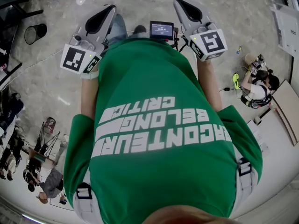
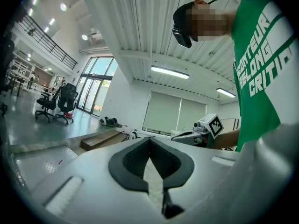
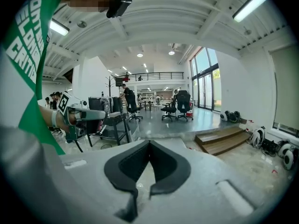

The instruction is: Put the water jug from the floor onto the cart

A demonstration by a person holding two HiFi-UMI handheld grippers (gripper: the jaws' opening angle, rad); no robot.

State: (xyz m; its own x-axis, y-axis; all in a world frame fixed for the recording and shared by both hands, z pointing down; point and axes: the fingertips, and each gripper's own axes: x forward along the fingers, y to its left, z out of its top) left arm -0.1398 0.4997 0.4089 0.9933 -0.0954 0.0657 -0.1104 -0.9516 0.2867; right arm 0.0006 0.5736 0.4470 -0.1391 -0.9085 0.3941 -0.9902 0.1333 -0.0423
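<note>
No water jug shows in any view. A dark cart (image 3: pixel 108 118) stands some way off at the left of the right gripper view. A person in a green shirt (image 1: pixel 159 125) holds both grippers out in front, side by side. My left gripper (image 1: pixel 110 8) is shut with nothing in it; its black pads meet at the tip (image 2: pixel 149 140). My right gripper (image 1: pixel 179 2) is also shut and empty, pads touching (image 3: pixel 149 143). Each gripper shows in the other's view: the right one (image 2: pixel 205 127) and the left one (image 3: pixel 70 110).
A small screen (image 1: pixel 161 30) sits between the grippers. A black bin (image 1: pixel 35 32) stands on the floor at far left. Someone sits on the floor at right (image 1: pixel 258 87). Office chairs (image 3: pixel 177 105) and a low wooden step (image 3: pixel 223 141) lie ahead.
</note>
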